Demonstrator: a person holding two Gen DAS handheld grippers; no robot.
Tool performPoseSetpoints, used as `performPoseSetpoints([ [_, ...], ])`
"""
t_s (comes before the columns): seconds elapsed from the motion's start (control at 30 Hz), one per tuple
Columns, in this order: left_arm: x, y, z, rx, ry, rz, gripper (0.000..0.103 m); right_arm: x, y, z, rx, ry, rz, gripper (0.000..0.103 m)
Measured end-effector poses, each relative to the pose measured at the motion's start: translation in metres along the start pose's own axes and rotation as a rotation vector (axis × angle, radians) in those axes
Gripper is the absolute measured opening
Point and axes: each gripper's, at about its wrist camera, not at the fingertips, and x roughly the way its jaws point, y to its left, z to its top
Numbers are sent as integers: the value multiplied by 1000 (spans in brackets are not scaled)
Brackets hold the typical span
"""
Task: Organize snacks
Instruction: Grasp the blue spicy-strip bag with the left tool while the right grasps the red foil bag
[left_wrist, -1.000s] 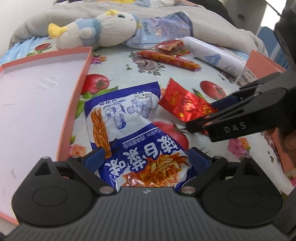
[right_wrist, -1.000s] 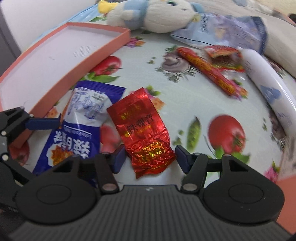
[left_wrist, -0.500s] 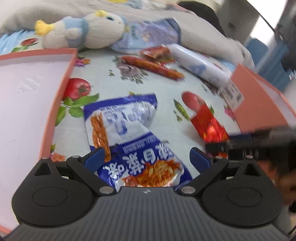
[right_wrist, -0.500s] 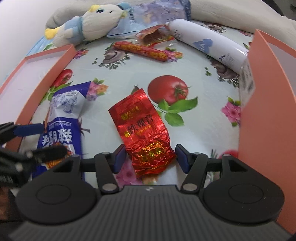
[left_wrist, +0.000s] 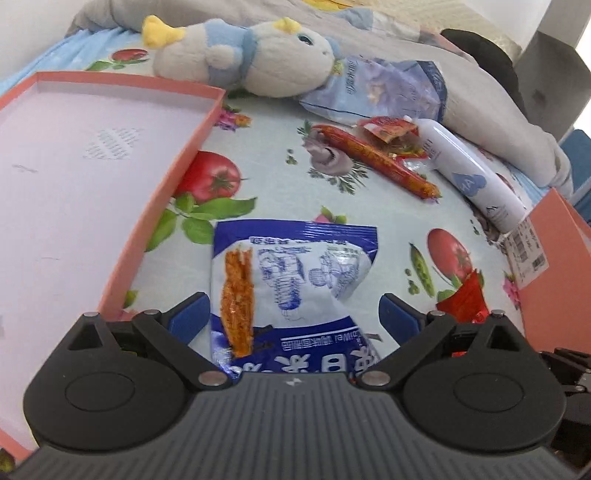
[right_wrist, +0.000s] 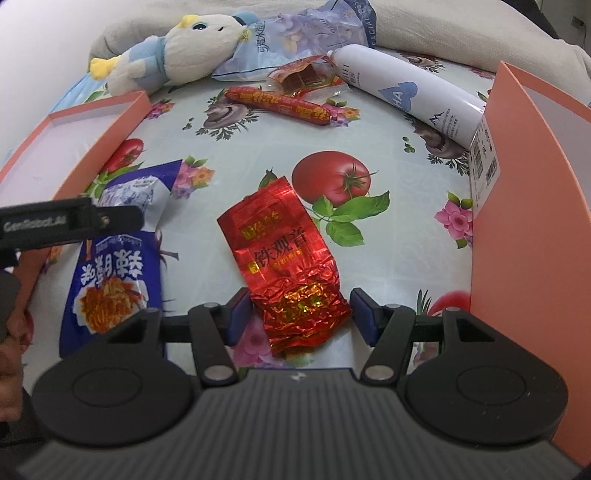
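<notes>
left gripper (left_wrist: 291, 314): jaws straddle blue snack bag (left_wrist: 291, 280), pads clear
right gripper (right_wrist: 301, 314): spread around red foil packet (right_wrist: 288, 258), not clamped
pink tray (left_wrist: 177, 177): empty (nothing sorted)
left: sausage stick (right_wrist: 277, 103), both packets

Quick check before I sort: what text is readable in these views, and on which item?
"铁观音": red foil tea packet.
"HA": white spray bottle, in a blue heart.
"GenRobot.AI": left gripper's finger.
"FACIAL": pale blue pouch, rest cut off.
Blue snack bag: large white characters upside down, not legible.
Sausage lettering and barcode label: too small.
</notes>
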Motion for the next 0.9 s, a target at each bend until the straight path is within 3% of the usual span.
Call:
performPoseSetpoints([
  [0.37, 9, -10, -2, 174, 65, 30, 96, -10, 14, -8, -3, -15, -33, 61],
  [0.47, 8, -11, 0, 211, 81, 30, 87, -11, 19, -8, 24, -12, -39, 61],
  [0.57, 6, -12, 1, 237, 91, 4, 76, -12, 19, -8, 101, 4, 21, 61],
  [0.73, 2, -15, 2, 264, 104, -23, 61, -13, 28, -12, 128, 6, -16, 61],
  [0.9, -4, -10, 6, 236, 152, -84, 57, -23, 30, -17, 153, -1, -27, 61],
])
